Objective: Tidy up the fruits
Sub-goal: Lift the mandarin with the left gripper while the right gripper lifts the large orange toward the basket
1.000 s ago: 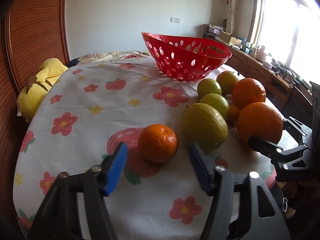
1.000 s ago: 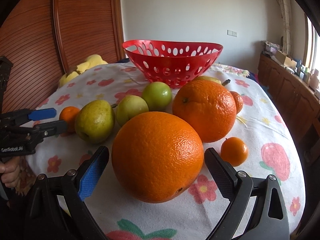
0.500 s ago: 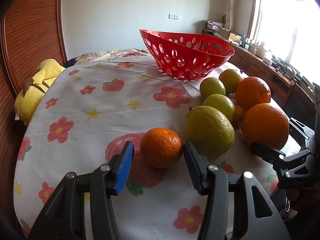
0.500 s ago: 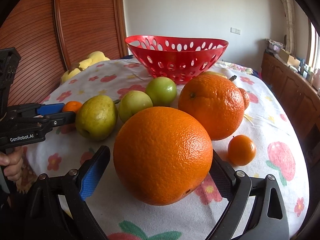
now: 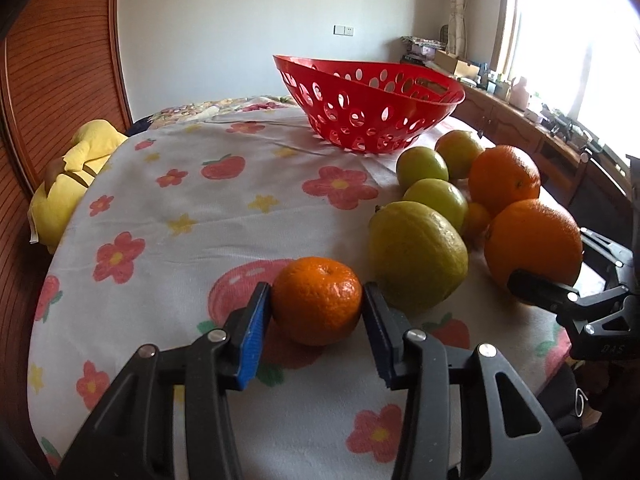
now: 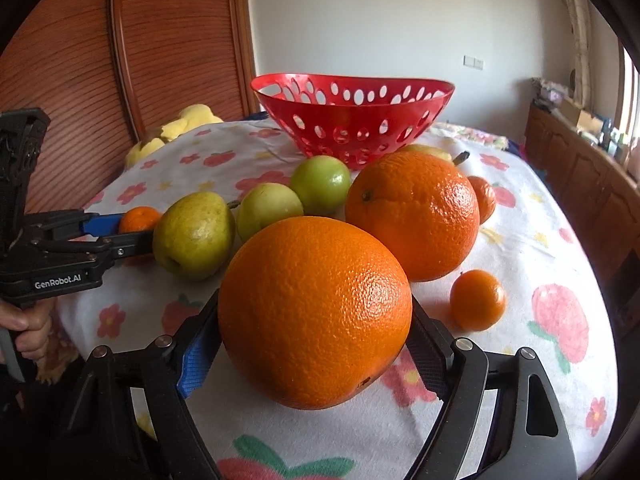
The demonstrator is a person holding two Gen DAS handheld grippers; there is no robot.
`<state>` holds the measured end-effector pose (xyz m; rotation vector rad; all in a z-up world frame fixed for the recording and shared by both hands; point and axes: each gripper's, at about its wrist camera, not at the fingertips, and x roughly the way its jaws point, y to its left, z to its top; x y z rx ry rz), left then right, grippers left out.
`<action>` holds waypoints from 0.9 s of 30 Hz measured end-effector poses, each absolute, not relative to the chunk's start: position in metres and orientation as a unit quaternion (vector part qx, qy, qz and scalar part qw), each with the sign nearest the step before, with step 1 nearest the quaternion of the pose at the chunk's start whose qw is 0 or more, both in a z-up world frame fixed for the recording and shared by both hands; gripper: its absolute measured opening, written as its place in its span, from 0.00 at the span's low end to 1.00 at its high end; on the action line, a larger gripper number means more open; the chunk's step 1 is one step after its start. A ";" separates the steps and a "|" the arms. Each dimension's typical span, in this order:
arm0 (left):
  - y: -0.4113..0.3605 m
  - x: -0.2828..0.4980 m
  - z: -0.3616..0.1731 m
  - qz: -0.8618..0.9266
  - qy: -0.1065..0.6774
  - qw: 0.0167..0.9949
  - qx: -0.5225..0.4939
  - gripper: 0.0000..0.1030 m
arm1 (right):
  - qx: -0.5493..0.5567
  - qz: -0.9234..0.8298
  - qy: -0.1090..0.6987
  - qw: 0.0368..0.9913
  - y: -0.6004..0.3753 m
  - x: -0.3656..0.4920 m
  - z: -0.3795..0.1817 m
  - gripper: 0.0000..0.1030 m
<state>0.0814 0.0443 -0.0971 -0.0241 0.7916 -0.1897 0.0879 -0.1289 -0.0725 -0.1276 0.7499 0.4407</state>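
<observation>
My left gripper (image 5: 316, 316) is shut on a small mandarin (image 5: 318, 300) that rests on the flowered tablecloth. My right gripper (image 6: 316, 340) is shut on a large orange (image 6: 316, 312), also on the cloth. A green pear (image 5: 418, 256) lies just right of the mandarin. Two green apples (image 6: 266, 210), a second large orange (image 6: 412, 212) and two more mandarins (image 6: 476, 300) lie in a cluster. An empty red perforated basket (image 5: 372, 100) stands behind them; it also shows in the right wrist view (image 6: 352, 116).
A yellow cloth bundle (image 5: 68, 184) sits at the table's far left edge by a wooden panel wall. A wooden sideboard (image 5: 520, 128) with clutter runs under the window at the right. The round table's edge (image 6: 592, 360) curves close on the right.
Both grippers moved forward around their fruit and closed: the left on the small mandarin, the right on the large orange.
</observation>
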 end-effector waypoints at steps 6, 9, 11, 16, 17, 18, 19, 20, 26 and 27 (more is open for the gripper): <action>0.048 0.074 -0.091 -0.093 0.378 0.921 -0.018 0.43 | -0.056 0.233 0.364 0.900 -0.126 0.078 -0.068 0.82; 0.049 0.071 -0.090 -0.093 0.375 0.922 -0.018 0.43 | -0.058 0.239 0.361 0.899 -0.124 0.074 -0.063 0.82; 0.049 0.070 -0.089 -0.093 0.374 0.922 -0.019 0.43 | -0.063 0.240 0.356 0.901 -0.124 0.073 -0.061 0.82; 0.049 0.068 -0.084 -0.093 0.369 0.925 -0.019 0.43 | -0.061 0.240 0.355 0.901 -0.128 0.075 -0.059 0.82; 0.050 0.068 -0.083 -0.094 0.367 0.925 -0.019 0.43 | -0.062 0.240 0.355 0.902 -0.128 0.076 -0.058 0.82; 0.050 0.067 -0.080 -0.094 0.365 0.926 -0.019 0.43 | -0.061 0.239 0.355 0.902 -0.129 0.076 -0.058 0.82; 0.050 0.066 -0.078 -0.095 0.362 0.927 -0.019 0.43 | -0.060 0.239 0.355 0.902 -0.130 0.077 -0.057 0.82; 0.049 0.065 -0.075 -0.095 0.359 0.928 -0.019 0.43 | -0.059 0.241 0.356 0.901 -0.130 0.077 -0.057 0.82; 0.045 0.062 -0.051 -0.104 0.335 0.936 -0.017 0.43 | -0.057 0.247 0.346 0.903 -0.132 0.077 -0.044 0.82; 0.044 0.062 -0.048 -0.105 0.332 0.937 -0.017 0.43 | -0.058 0.248 0.342 0.904 -0.132 0.077 -0.041 0.82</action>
